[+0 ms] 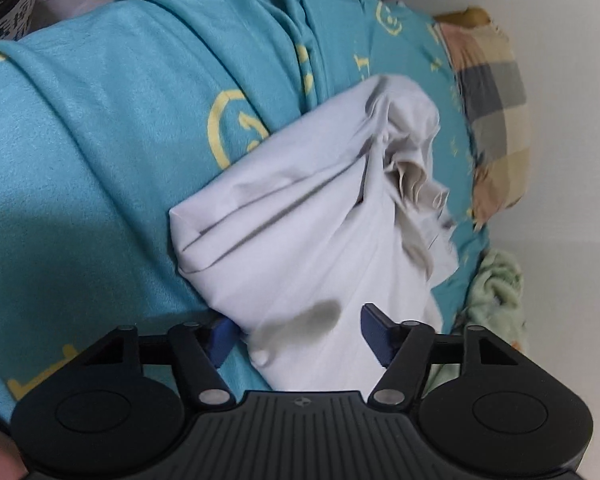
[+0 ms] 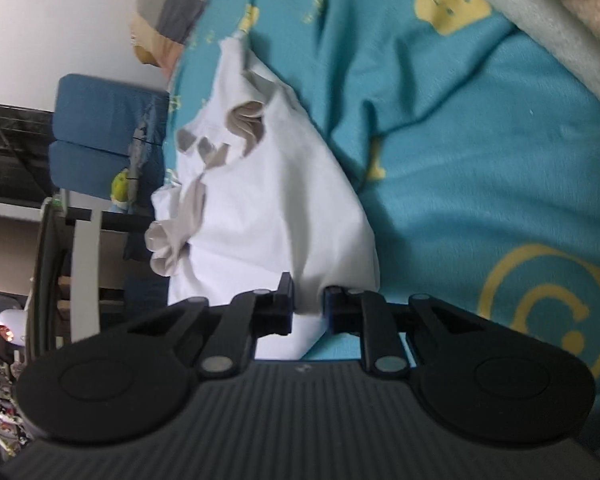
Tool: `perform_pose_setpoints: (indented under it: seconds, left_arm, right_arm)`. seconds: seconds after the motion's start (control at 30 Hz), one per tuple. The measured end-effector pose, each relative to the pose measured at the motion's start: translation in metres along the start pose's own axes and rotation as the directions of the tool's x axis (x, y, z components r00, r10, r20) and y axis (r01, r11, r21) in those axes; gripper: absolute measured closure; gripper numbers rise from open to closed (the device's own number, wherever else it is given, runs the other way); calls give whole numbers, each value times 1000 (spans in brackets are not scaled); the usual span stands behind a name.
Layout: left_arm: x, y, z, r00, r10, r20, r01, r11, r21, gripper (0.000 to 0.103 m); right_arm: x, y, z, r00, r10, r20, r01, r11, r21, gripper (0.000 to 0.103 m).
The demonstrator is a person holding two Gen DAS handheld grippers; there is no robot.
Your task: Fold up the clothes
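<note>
One white garment (image 1: pixel 300 216), one teal bedsheet (image 1: pixel 100 140) printed with yellow smiley faces, one checked pillow (image 1: pixel 496 120), one pale green cloth (image 1: pixel 496 292), two blue cushions (image 2: pixel 100 132), two claws

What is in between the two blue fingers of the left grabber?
White cloth lies between the left gripper's open fingers, seen in the left wrist view.

Left wrist view looks forward and down along its claw (image 1: pixel 300 336), close over the white garment (image 1: pixel 300 216) on the teal bed cover (image 1: pixel 100 140). Right wrist view, rolled sideways, sits equally close. Both share the garment, the cover and the checked pillow (image 1: pixel 496 120).
</note>
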State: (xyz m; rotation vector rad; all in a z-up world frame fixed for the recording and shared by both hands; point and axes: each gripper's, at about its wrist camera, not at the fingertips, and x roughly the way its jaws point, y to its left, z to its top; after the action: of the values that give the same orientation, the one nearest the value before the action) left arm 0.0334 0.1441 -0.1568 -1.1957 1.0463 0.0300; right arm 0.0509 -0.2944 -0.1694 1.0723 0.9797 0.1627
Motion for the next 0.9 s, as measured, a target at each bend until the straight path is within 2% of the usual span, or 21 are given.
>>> perform_pose_setpoints:
  seconds: [0.1, 0.23, 0.33, 0.37, 0.4, 0.5, 0.7, 0.9]
  left_arm:
    - [-7, 3, 1, 999, -35, 27, 36, 999, -24, 49]
    - [-17, 0, 0, 994, -87, 58, 88, 996, -5, 52]
    - [-14, -2, 0, 994, -89, 62, 90, 996, -9, 67]
    - [-14, -3, 1, 994, -93, 65, 93, 996, -1, 78]
    - [-15, -4, 1, 993, -97, 68, 97, 995, 8, 83]
    - [-20, -13, 1, 990, -108, 90, 103, 993, 58, 94]
    - [-54, -40, -6, 983, -139, 119, 123, 983, 135, 98]
    - [-124, -57, -39, 973, -188, 134, 169, 975, 142, 99]
  right_arm:
    - [-4, 9, 0, 999, 45, 29, -43, 998, -50, 91]
    - [-18, 15, 1, 991, 116, 72, -108, 989, -100, 92]
    - [-19, 13, 4, 991, 113, 76, -106, 990, -93, 92]
    - [-18, 13, 4, 991, 108, 75, -101, 991, -89, 92]
    - [-18, 13, 5, 992, 104, 75, -97, 991, -89, 92]
    - [-17, 21, 5, 993, 92, 71, -84, 990, -113, 92]
    - [-43, 44, 2, 991, 101, 92, -83, 980, -180, 93]
    - [-100, 68, -21, 979, 156, 132, -122, 964, -235, 93]
